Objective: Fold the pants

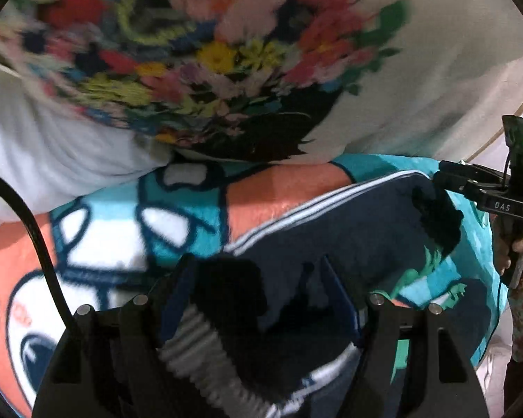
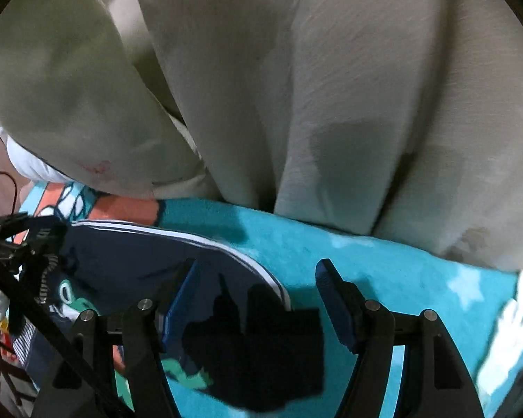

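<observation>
The left tongs (image 1: 258, 268) are spread, their blue-padded fingers (image 1: 338, 292) apart over the navy pants (image 1: 348, 216), with a grey ribbed band of the garment lying between them near the camera; whether a pad actually touches the cloth cannot be told. The right tongs (image 2: 258, 275) are spread as well, the left pad over the rounded end of the pants (image 2: 129, 254) and the right pad over bare blanket, gripping nothing. The pants, dark navy with white side stripes, lie flat on a turquoise, orange and white cartoon-print blanket (image 1: 177, 216), stretching between the two tools. In the left wrist view the right tongs (image 1: 446, 177) show at the right edge, over the far end of the pants, with a green light on the tool body. Beyond the blanket (image 2: 383, 261) lies pale cream fabric (image 2: 331, 104); in the left view a white cloth with a bright floral print (image 1: 209, 59) rests against the blanket's far edge.
</observation>
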A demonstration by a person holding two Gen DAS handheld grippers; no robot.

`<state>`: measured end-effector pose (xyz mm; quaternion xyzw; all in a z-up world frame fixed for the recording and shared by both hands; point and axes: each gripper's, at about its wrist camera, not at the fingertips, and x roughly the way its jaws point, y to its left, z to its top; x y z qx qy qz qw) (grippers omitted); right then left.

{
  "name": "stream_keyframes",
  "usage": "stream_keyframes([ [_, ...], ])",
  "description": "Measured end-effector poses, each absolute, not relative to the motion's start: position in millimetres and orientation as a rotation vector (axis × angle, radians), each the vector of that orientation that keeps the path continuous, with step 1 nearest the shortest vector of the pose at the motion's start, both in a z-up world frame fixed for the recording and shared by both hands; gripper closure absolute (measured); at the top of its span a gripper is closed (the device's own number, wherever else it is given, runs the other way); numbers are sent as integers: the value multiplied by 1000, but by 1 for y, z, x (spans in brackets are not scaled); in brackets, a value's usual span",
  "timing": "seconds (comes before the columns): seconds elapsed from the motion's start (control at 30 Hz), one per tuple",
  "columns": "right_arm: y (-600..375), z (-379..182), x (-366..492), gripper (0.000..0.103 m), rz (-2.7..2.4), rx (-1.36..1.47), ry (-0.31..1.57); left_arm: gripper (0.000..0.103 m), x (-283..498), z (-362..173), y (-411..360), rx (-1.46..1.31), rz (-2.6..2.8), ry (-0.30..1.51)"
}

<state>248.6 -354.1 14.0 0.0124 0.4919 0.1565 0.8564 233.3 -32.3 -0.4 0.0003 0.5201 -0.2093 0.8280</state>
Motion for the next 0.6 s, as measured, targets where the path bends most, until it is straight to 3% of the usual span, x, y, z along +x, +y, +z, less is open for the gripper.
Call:
stream_keyframes([
  [0.17, -338, -12, 268, 30, 398, 38, 1104, 27, 248, -23, -48, 46, -490, 1158],
  [0.27, -323, -23, 271, 30, 405, -8, 1116, 29, 245, -23, -56, 95, -460, 1150],
  [0.3, -318, -23, 269, 33, 406, -39, 1100, 42, 241, -23, -59, 137, -435, 1137],
  [0.33, -314, -22, 267, 54, 412, -51, 1093, 51, 238, -22, -62, 160, -429, 1123],
  [0.37, -312, -21, 266, 87, 408, -56, 1094, 74, 234, -20, -63, 163, -441, 1115],
  [0.4, -311, -20, 265, 92, 408, -43, 1103, 94, 232, -17, -62, 145, -457, 1121],
  [0.6, -310, 10, 241, 93, 375, -61, 1010, 94, 209, 8, -51, 79, -407, 1056],
])
